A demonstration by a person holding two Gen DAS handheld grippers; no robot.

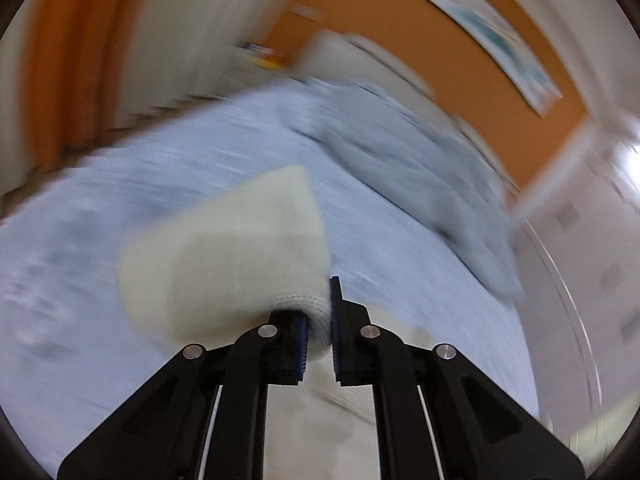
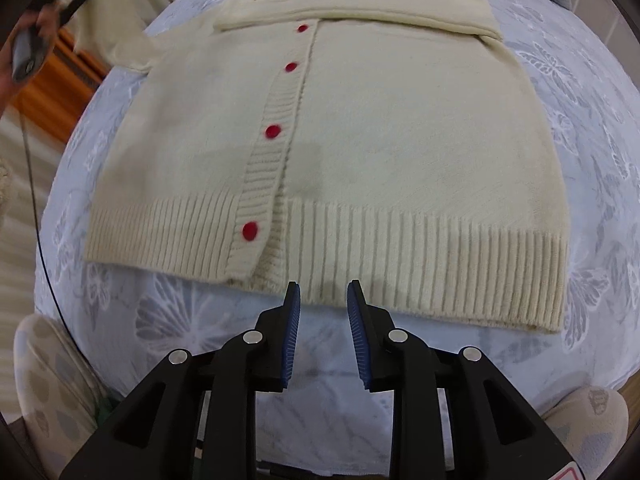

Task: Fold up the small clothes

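The cream cardigan lies flat, front up, on a bed covered with a pale blue butterfly-print bedspread, straight ahead of the right tongs. Four red buttons run down its ribbed placket, and its ribbed hem lies just beyond the right tongs' tips. One sleeve is folded across the chest at the far end. The right tongs are partly parted with nothing between their blue pads, hanging above the bedspread near the hem. The other sleeve is lifted off the bed, far to the left of the right tongs: the left tongs are clamped nearly closed on its knitted cuff, with cream fabric pinched between the pads. The left wrist view is heavily blurred.
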